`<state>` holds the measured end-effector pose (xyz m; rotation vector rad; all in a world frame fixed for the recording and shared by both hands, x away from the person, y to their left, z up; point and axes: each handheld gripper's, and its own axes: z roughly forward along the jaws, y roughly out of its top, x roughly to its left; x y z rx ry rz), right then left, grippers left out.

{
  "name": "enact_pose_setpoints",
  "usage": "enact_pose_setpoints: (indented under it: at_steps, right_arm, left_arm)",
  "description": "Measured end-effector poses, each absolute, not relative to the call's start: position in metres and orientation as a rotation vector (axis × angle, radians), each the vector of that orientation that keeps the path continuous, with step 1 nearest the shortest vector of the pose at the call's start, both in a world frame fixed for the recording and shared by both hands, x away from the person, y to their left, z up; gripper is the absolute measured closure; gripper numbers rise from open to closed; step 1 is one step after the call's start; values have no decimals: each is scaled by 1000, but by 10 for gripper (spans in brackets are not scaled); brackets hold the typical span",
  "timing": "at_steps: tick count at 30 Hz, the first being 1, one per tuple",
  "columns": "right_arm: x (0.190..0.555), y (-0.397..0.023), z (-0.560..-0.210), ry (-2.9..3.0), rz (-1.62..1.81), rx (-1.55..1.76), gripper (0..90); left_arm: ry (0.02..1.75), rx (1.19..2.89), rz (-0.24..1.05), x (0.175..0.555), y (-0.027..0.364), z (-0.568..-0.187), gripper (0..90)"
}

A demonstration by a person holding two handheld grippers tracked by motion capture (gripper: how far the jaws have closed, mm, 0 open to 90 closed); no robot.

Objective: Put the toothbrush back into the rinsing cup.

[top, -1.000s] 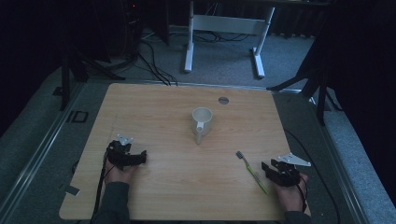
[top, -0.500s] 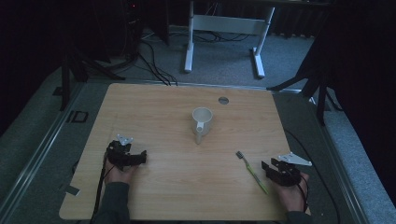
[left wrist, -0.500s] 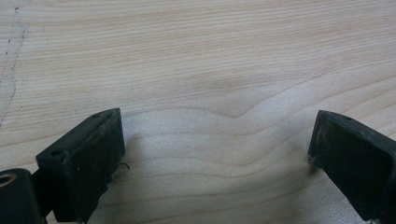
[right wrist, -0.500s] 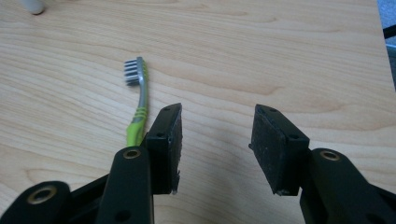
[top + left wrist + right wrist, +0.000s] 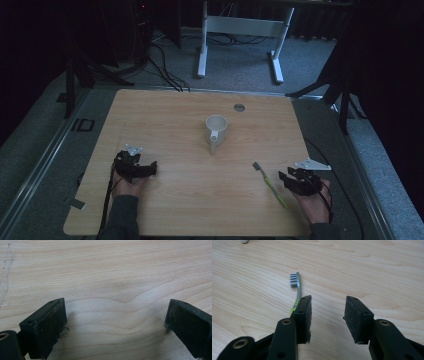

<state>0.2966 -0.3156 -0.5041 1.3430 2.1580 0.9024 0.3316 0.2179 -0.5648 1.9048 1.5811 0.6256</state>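
Observation:
A white mug (image 5: 216, 127) stands at the table's middle, its handle turned towards the person. A toothbrush (image 5: 269, 182) with a green handle and grey bristles lies flat at the front right. My right gripper (image 5: 286, 178) rests just right of its handle. In the right gripper view the toothbrush (image 5: 297, 287) runs past the outer side of the left jaw. The right gripper (image 5: 327, 305) is open, its jaws have just been closing, and only bare wood lies between them. My left gripper (image 5: 151, 169) sits at the front left. In its own view the left gripper (image 5: 115, 312) is wide open over bare wood.
The wooden table (image 5: 165, 115) has a round cable hole (image 5: 239, 107) near its far edge. A white desk frame (image 5: 205, 50) and floor cables lie beyond it. A rim of the mug (image 5: 244, 241) peeks in at the right gripper view's top.
The right gripper has edged slightly left, towards the toothbrush. The left hand, the mug and the toothbrush have kept still.

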Motion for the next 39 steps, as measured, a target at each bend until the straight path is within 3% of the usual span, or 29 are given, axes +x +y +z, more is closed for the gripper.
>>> enact_pose_setpoints:
  at_steps: [39]
  right_arm:
    - [328, -282, -467, 2419, 668, 1358, 613]
  left_arm:
    - [1581, 1905, 625, 332, 218, -565, 39]
